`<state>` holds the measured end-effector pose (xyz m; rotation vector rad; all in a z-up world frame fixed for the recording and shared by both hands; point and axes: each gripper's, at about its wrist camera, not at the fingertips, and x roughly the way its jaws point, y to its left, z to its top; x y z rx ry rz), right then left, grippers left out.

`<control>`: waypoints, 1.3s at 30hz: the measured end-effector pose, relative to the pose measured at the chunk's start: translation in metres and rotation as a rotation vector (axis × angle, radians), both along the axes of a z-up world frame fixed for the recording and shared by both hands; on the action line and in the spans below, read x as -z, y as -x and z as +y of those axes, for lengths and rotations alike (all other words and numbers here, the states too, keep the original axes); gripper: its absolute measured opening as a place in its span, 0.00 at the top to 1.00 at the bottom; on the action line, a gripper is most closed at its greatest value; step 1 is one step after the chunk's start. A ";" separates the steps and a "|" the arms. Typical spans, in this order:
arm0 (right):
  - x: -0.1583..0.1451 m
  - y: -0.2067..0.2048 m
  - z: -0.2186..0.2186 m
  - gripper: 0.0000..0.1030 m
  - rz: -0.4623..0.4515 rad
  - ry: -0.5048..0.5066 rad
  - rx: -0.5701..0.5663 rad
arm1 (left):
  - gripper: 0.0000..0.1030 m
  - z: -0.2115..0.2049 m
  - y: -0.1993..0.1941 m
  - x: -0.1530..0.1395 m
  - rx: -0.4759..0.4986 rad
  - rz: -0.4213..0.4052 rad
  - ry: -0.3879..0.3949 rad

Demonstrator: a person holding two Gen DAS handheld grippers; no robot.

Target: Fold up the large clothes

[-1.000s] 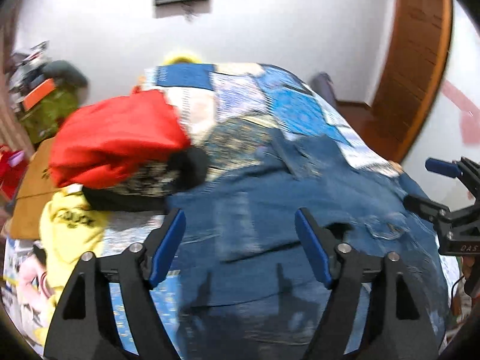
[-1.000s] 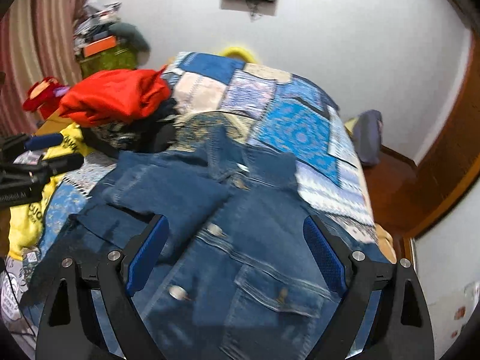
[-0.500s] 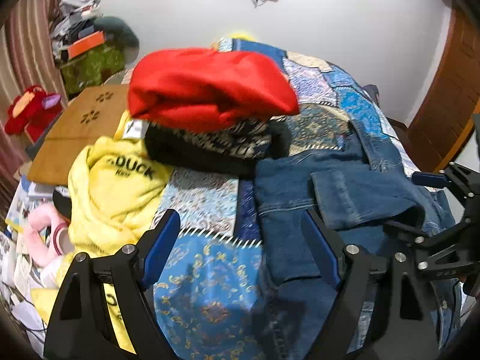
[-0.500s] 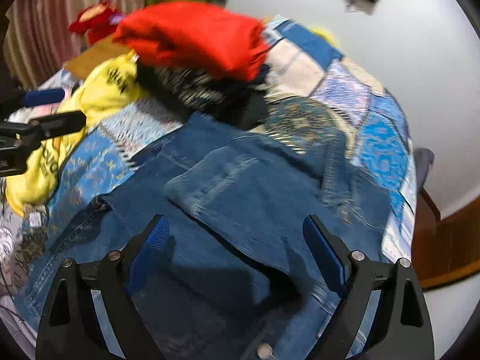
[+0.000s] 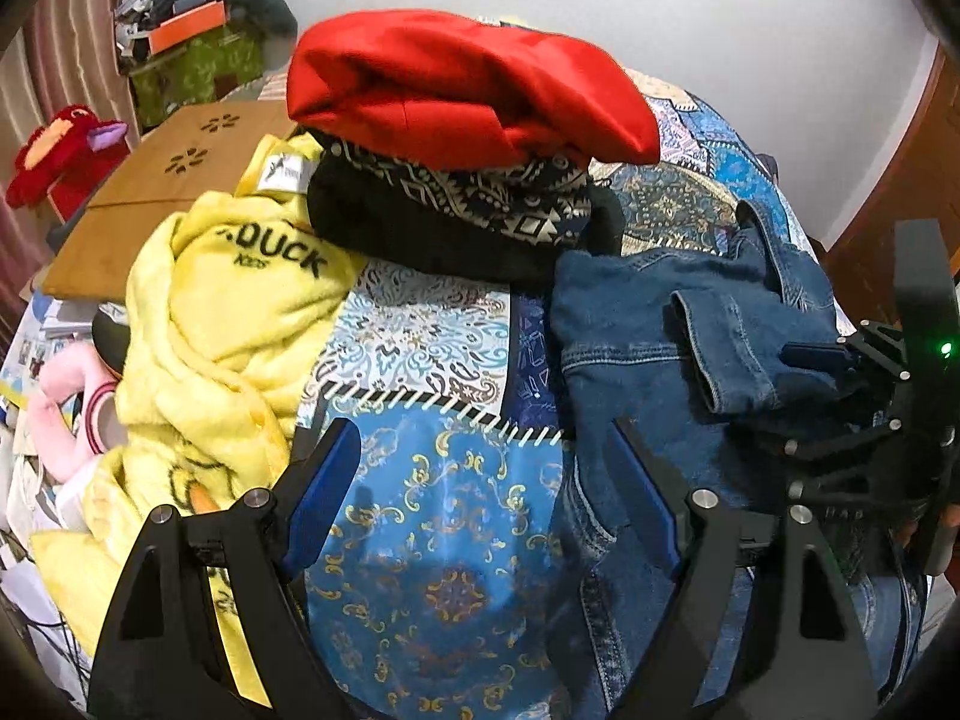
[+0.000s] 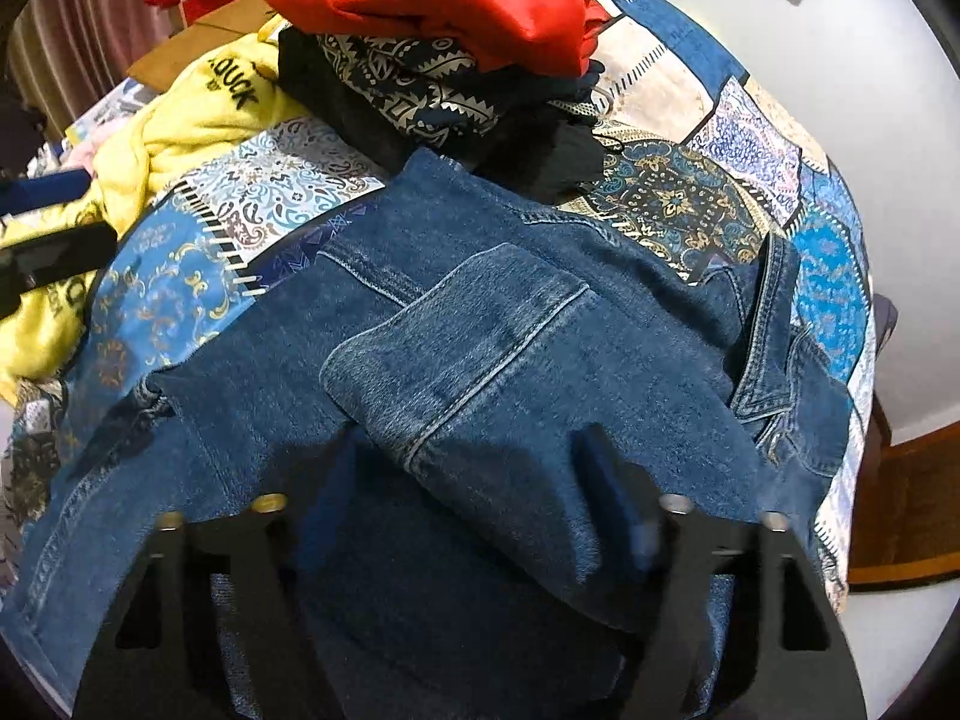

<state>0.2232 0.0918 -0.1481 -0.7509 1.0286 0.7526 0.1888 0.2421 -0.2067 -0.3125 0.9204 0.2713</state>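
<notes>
I am looking at a bed (image 5: 444,504) covered with a blue patchwork quilt (image 6: 678,198). A denim jacket (image 6: 480,360) is lying spread across its near right part, one sleeve (image 6: 468,354) folded over the body. Toward the far left, a black patterned garment (image 5: 456,210) is resting on the quilt, touching the jacket's far edge. A yellow fleece (image 5: 222,324) printed "DUCK" is draping over the left edge.
</notes>
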 end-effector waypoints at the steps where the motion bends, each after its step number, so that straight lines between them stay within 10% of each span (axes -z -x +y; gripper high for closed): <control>1: 0.000 -0.001 -0.001 0.47 0.014 -0.011 0.004 | 0.20 -0.001 -0.001 0.001 0.001 0.004 0.004; 7: -0.015 0.012 -0.004 0.85 -0.052 -0.080 0.005 | 0.20 -0.010 -0.001 -0.002 0.017 0.005 -0.012; 27: -0.142 -0.029 -0.172 0.88 -0.186 -0.493 0.393 | 0.20 -0.088 -0.037 -0.035 0.182 -0.021 -0.103; 39: -0.056 -0.052 -0.268 0.88 0.023 -0.433 0.633 | 0.20 -0.148 -0.069 -0.011 0.325 0.062 -0.093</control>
